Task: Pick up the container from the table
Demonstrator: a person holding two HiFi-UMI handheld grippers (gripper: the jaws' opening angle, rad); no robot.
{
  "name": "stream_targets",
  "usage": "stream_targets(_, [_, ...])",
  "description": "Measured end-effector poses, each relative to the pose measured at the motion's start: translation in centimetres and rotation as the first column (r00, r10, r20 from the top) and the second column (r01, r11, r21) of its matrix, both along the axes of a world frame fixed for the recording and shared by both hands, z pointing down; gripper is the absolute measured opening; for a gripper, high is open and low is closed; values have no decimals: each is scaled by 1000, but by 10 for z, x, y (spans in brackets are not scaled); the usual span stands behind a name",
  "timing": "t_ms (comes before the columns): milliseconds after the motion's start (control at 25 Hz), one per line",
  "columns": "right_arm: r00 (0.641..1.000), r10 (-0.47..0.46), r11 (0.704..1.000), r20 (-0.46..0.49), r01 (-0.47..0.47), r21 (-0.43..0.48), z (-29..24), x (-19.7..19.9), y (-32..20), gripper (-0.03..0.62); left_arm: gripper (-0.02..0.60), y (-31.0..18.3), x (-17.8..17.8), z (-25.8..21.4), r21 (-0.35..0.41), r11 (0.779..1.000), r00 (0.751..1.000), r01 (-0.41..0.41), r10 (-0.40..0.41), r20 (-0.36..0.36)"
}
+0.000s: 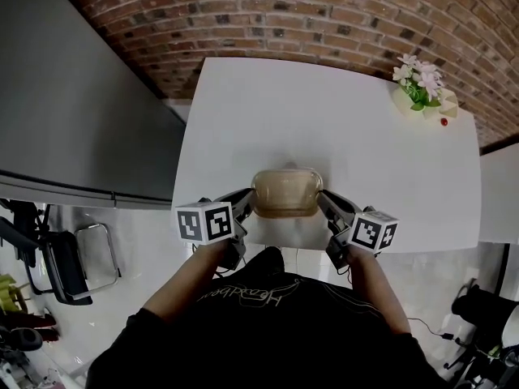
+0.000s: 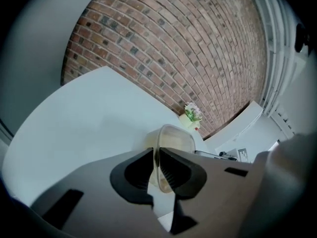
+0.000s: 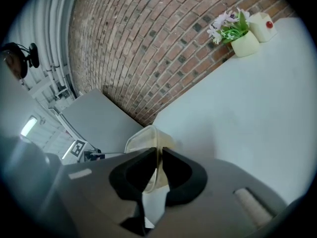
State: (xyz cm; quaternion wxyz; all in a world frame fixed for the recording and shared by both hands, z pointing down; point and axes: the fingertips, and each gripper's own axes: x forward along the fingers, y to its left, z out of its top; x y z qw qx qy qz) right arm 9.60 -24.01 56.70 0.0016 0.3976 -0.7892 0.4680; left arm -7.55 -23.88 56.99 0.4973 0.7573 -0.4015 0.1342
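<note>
A clear, rounded plastic container [image 1: 285, 191] with a tan tint is held near the front edge of the white table [image 1: 340, 128]. My left gripper [image 1: 246, 204] is shut on its left rim, and my right gripper [image 1: 324, 204] is shut on its right rim. In the left gripper view the container [image 2: 174, 139] stands edge-on with its wall pinched between the dark jaws of the left gripper [image 2: 157, 163]. The right gripper view shows the container [image 3: 142, 142] the same way, clamped by the right gripper [image 3: 159, 166]. Whether it touches the table cannot be told.
A small cream pot of pink and white flowers [image 1: 418, 83] stands at the table's far right corner, with a cream block with a red dot [image 1: 445, 110] beside it. A brick wall [image 1: 324, 14] runs behind. A grey cabinet [image 1: 73, 104] stands to the left.
</note>
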Motion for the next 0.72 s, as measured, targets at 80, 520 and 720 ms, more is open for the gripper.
stream_targets(80, [1000,-3,1000,1,3,31,-13,1,7,46,46,8,1,-12,23,1000,1000,6,-6,-10])
stream_targets(520, [999,25,980,-33,-18,198,-79,30,58,46,46,55,29,-71,153,988,999,2,6,-48])
stream_targets(720, [999,38,966,-16,-33,258,-105,41,85,46,46,78,42,-99,234,972,998,-23,35,-49])
